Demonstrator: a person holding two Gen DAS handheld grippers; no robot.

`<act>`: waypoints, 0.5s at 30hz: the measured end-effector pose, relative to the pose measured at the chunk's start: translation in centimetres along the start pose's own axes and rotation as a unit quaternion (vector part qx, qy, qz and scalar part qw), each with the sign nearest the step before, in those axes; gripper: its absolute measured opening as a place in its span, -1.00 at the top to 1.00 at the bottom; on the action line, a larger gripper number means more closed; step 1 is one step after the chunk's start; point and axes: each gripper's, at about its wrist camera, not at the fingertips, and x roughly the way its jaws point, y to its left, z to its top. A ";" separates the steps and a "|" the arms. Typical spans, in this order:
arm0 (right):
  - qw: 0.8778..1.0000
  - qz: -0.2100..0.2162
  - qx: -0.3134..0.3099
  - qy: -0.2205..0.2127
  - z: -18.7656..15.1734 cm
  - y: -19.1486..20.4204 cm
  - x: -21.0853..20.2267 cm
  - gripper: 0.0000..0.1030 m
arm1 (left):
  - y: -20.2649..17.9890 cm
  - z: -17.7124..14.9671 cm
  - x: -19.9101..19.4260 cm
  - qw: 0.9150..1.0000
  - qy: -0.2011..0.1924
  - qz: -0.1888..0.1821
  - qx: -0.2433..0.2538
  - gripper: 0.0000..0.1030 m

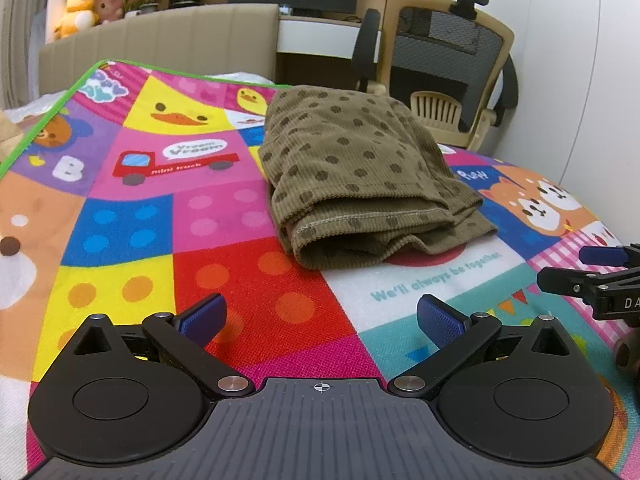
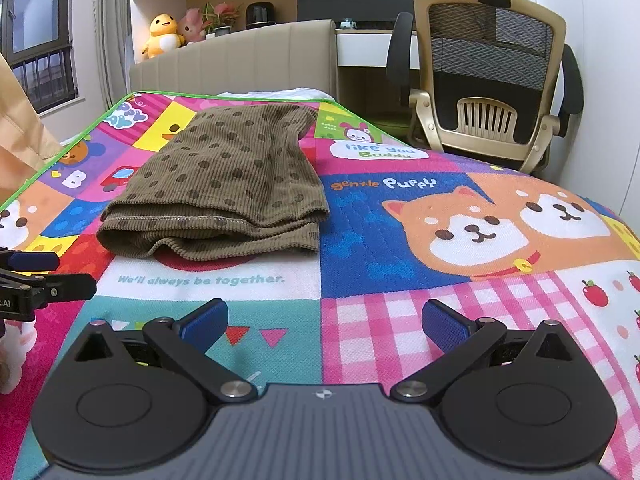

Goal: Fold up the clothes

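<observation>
Folded garment [image 1: 352,176] lengthwise away, hem nearest, left claw [image 1: 322,318] spread, right claw [image 2: 324,320] spread

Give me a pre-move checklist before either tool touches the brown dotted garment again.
1. Left tool open and empty: ok.
2. Right tool open and empty: ok.
3. Olive-brown ribbed polka-dot garment folded into a compact stack: ok, though the near layers sit uneven.
4. Garment lies wholly on the colourful cartoon play mat: ok.
5. Both tools clear of the garment, short of its near edge: ok.
6. More clothes waiting to be folded: cannot tell; none shows on the mat.
</observation>
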 end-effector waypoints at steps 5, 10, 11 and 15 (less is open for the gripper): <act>1.000 0.000 0.002 -0.001 0.0 0.0 0.0 -1.00 | 0.0 0.0 0.0 1.000 0.000 0.000 -0.001 -1.00; 1.000 0.000 0.004 -0.001 -0.1 0.0 0.0 -1.00 | 0.0 0.0 0.0 1.000 0.000 0.000 -0.001 -1.00; 1.000 0.000 0.005 0.000 -0.1 0.0 0.0 -1.00 | 0.0 0.0 0.0 1.000 0.000 0.000 -0.002 -1.00; 1.000 0.001 0.008 0.001 0.0 -0.2 0.1 -1.00 | 0.1 0.0 0.0 1.000 0.000 0.000 -0.003 -1.00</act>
